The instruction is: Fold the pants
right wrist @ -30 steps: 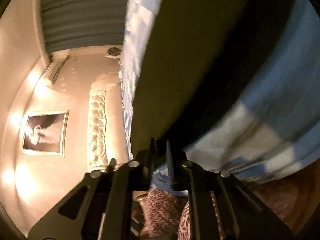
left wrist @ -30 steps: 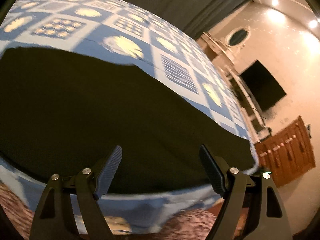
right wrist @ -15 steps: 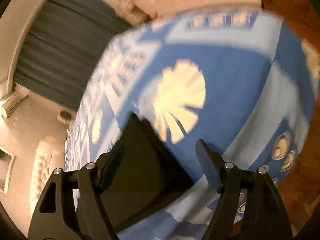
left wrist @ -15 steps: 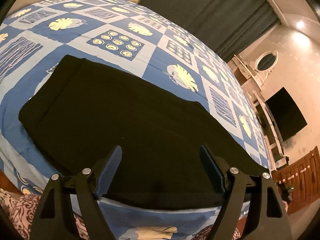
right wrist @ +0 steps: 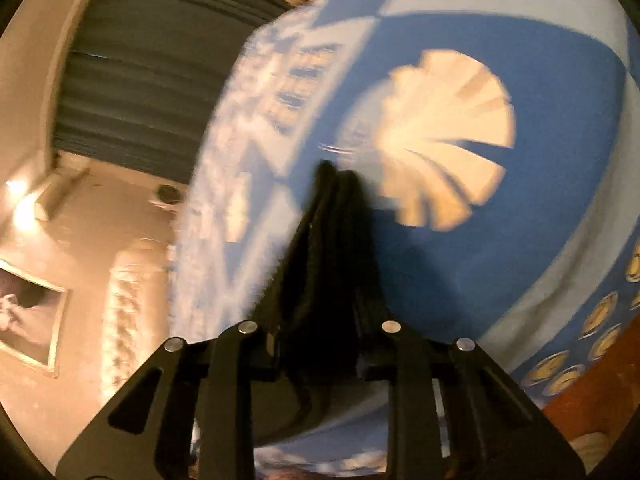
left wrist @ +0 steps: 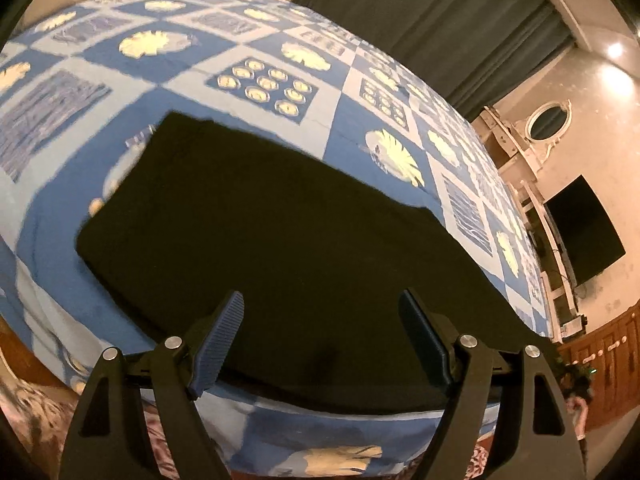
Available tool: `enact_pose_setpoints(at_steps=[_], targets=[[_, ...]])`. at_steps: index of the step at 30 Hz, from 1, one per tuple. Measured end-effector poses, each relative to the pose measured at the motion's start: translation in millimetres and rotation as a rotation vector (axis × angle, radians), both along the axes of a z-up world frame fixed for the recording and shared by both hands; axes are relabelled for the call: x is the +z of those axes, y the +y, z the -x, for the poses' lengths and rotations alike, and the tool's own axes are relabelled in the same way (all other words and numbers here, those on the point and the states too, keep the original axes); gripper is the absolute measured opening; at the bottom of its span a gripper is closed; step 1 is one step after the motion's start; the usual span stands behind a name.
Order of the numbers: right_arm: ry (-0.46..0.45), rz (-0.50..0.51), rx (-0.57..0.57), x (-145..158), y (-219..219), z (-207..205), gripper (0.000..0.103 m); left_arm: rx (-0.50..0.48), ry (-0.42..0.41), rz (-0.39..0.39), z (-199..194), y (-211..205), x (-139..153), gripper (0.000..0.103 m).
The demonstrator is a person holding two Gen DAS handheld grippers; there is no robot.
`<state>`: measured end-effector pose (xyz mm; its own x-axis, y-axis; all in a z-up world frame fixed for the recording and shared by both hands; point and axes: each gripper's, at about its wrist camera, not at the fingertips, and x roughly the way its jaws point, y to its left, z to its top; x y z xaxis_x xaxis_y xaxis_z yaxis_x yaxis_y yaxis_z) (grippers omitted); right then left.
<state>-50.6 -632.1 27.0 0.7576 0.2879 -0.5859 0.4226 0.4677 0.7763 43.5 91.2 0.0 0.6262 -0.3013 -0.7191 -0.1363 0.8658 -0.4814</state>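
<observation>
Blue patchwork bedding filled both views, with dark curtains behind the bed and a TV on the wall off to one side. The pants lay flat near the bed's front edge as a long dark rectangle, already doubled by the look of it.

Your left tongs stood wide open above the near hem, holding nothing. Your right tongs were closing, and a pinch of black cloth showed between the fingers, lifted off the bedding; the view was blurred, so I could not tell how much cloth you had or which corner it was. I judged you were starting the next fold from the right end.

To do it well, you needed both layers in that pinch, not just the top one. Carrying the end low across the rectangle would have kept the cloth from sagging and dragging the rest askew. Your free left tongs were well placed to pin the near hem, or to take the matching corner so both corners travelled together and the edges met square.

Room was generous toward the middle of the bed. The front was the risk: the near hem sat just beside the drop, so any pull toward you could have slid the pants off.
</observation>
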Motion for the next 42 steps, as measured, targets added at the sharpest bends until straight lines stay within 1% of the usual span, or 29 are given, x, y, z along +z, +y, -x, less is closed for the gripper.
enact_pose_setpoints(at_steps=[3,6,8,10,11,12,16,18,20,21,22,25,27,32,36,37,38,39,40,41,42], targets=[[-0.079,0.022,0.064,37,30,-12,0.024,0.003,-0.003,-0.012,0,12,5,0.078],[-0.133,0.058,0.149,78,61,-26,0.024,0.005,0.003,-0.01,2,23,8,0.078],[-0.169,0.088,0.218,105,96,-42,0.024,0.004,0.005,-0.01,4,29,8,0.078],[-0.192,0.106,0.272,124,125,-57,0.024,0.001,0.003,-0.009,5,31,9,0.078],[-0.197,0.112,0.295,130,140,-64,0.024,-0.002,0.002,-0.007,6,33,8,0.078],[-0.201,0.126,0.331,138,165,-75,0.024,-0.005,0.0,-0.006,7,35,8,0.078],[-0.195,0.178,0.444,150,233,-98,0.024,-0.01,0.003,0.022,13,41,3,0.078],[-0.174,0.226,0.502,147,275,-110,0.024,-0.009,0.009,0.052,14,43,1,0.078],[-0.152,0.25,0.542,141,304,-118,0.024,-0.011,0.018,0.084,14,42,-2,0.078],[-0.138,0.263,0.57,136,326,-118,0.024,-0.011,0.019,0.097,14,42,-2,0.078],[-0.127,0.274,0.587,131,342,-121,0.024,-0.013,0.02,0.101,14,41,-2,0.078],[-0.084,0.318,0.641,106,386,-130,0.024,-0.027,0.013,0.103,13,37,0,0.078],[-0.044,0.334,0.67,81,413,-136,0.024,-0.032,0.011,0.1,13,35,0,0.078],[0.045,0.412,0.73,31,459,-141,0.024,-0.028,0.018,0.112,13,35,-1,0.078],[0.099,0.483,0.771,3,482,-139,0.024,-0.032,0.023,0.111,13,33,-3,0.078],[0.107,0.488,0.776,-1,485,-138,0.025,-0.034,0.024,0.111,13,33,-3,0.078],[0.116,0.478,0.779,-7,486,-137,0.03,-0.036,0.025,0.111,13,33,-4,0.078],[0.135,0.452,0.787,-14,487,-136,0.035,-0.038,0.027,0.107,13,32,-4,0.078],[0.141,0.418,0.794,-17,487,-135,0.039,-0.038,0.03,0.105,13,32,-5,0.078],[0.134,0.389,0.8,-18,487,-132,0.046,-0.038,0.032,0.105,13,32,-5,0.078],[0.117,0.365,0.815,-15,488,-128,0.048,-0.037,0.036,0.107,14,32,-6,0.078]])
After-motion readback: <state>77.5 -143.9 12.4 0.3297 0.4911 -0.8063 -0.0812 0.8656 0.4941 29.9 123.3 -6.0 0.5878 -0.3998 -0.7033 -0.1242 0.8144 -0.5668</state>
